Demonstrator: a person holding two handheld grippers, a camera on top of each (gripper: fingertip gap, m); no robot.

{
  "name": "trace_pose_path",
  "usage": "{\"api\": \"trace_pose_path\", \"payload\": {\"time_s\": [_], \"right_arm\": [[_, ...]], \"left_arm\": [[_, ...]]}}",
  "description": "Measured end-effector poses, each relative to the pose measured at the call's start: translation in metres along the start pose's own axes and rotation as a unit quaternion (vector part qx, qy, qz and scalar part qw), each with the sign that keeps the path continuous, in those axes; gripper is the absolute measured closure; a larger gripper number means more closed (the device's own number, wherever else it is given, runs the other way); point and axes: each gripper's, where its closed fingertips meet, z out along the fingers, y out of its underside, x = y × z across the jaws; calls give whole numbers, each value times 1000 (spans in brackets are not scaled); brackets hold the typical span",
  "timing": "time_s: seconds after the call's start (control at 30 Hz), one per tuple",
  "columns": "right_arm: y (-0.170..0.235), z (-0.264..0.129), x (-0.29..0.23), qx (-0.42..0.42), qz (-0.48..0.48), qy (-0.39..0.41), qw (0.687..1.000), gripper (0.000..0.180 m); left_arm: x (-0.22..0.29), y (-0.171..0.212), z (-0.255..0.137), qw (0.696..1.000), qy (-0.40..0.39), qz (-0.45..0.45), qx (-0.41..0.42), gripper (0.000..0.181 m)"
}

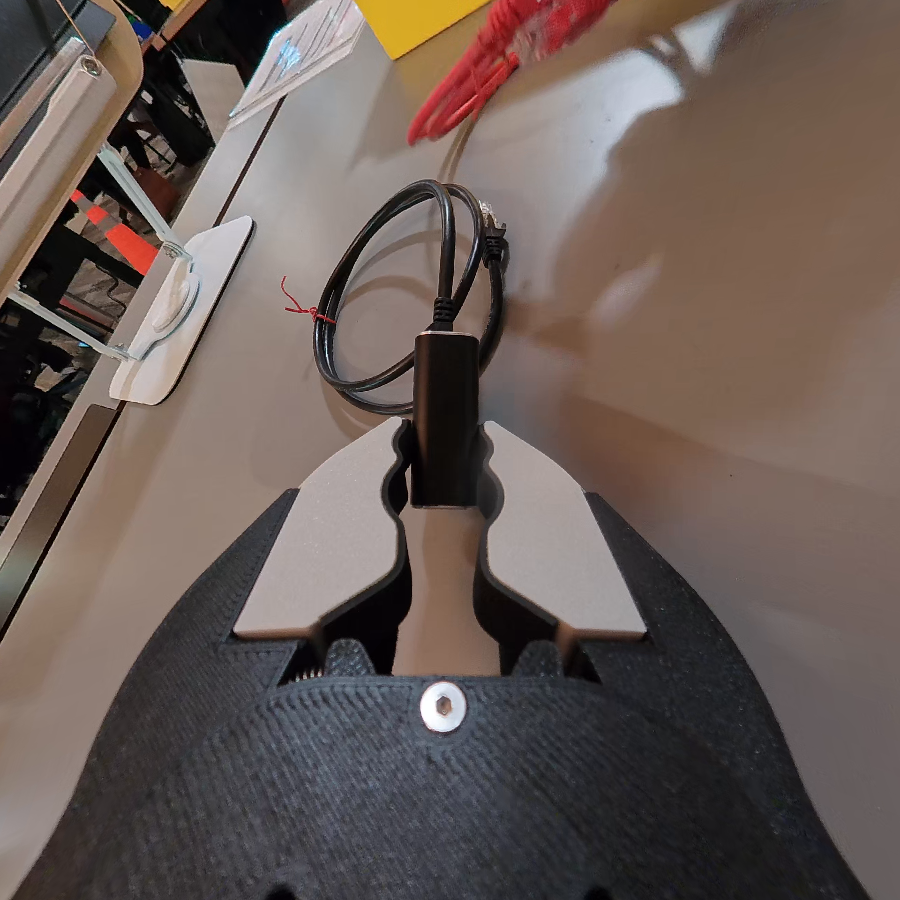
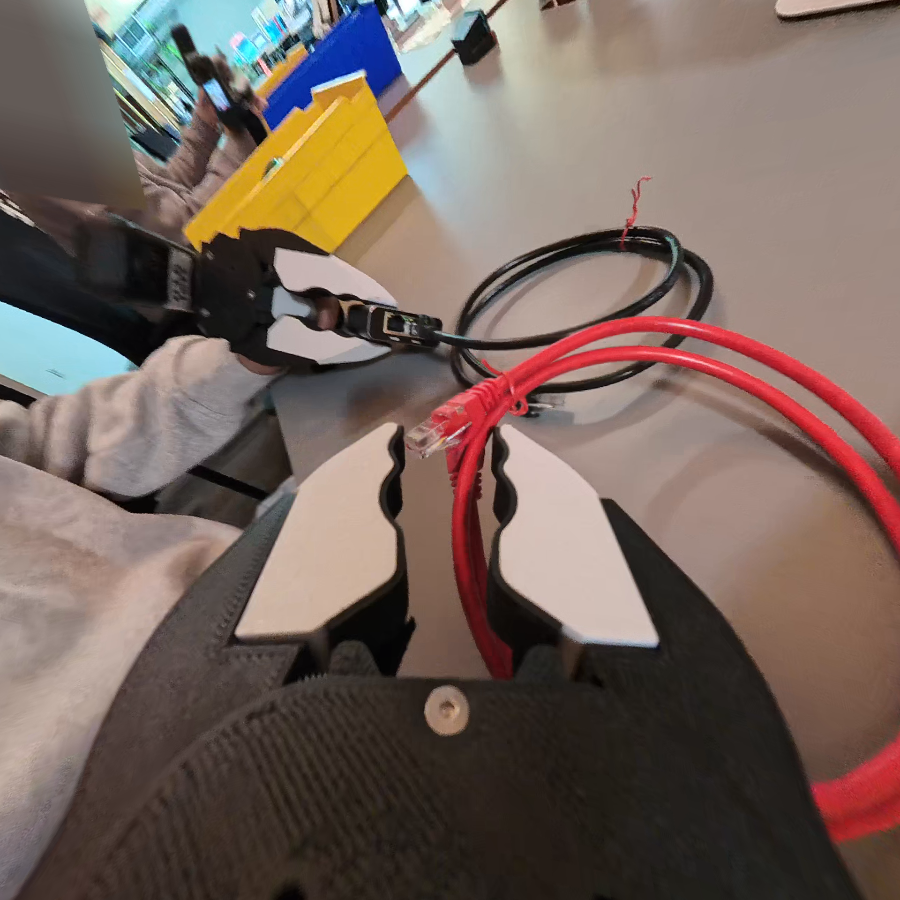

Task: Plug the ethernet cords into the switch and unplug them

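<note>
My left gripper (image 1: 445,428) is shut on a small black switch box (image 1: 445,384), held just above the grey table (image 1: 682,438). A coiled black ethernet cord (image 1: 341,302) is plugged into the box's far end. Its free plug (image 1: 492,229) lies on the table. In the right wrist view the left gripper (image 2: 384,321) holds the box (image 2: 394,325) with an empty port facing sideways. My right gripper (image 2: 448,438) is open. A coiled red ethernet cord (image 2: 730,355) runs between its fingers beside the right finger, and its clear plug (image 2: 436,433) sticks out at the fingertips.
A yellow bin (image 2: 321,165) and a blue bin (image 2: 341,58) stand at the table's far left. A white monitor stand base (image 1: 180,311) and a sleeved paper sheet (image 1: 302,53) lie by the table edge. A person's grey sleeve (image 2: 121,414) is at the left.
</note>
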Motion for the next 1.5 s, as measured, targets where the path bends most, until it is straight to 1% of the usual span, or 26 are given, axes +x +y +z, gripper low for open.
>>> {"api": "trace_pose_path", "payload": {"time_s": [0.07,0.13,0.27,0.33,0.37,0.87,0.97,1.03,1.13,1.27,1.37,1.5], "right_arm": [[6,3,1,-16,-8,1,1000,145],[6,4,-2,-14,11,-19,1000,144],[-8,-4,-11,30,118,-102,987,146],[-13,-9,-10,49,152,-122,980,147],[-15,-11,-9,53,160,-127,977,151],[-3,-3,-14,11,143,-123,982,152],[2,1,-12,-2,124,-104,987,152],[6,5,-6,-12,94,-71,993,152],[22,10,5,-61,40,-10,997,152],[39,16,17,-120,-50,64,989,151],[41,17,23,-137,-128,110,976,136],[26,6,30,-118,-208,176,955,115]], "left_arm": [[0,0,0,1000,0,0,0,156],[0,0,0,1000,0,0,0,156],[0,0,0,1000,0,1,0,156],[0,0,0,1000,0,1,0,156],[0,0,0,1000,1,1,1,156],[1,-1,0,1000,1,2,1,156],[1,-1,0,1000,1,2,1,156],[1,-1,0,1000,1,2,1,156],[1,-1,0,1000,1,2,1,156],[1,-1,0,1000,1,2,1,156],[1,-1,0,1000,1,2,1,156],[1,-1,0,1000,1,3,1,156]]}}
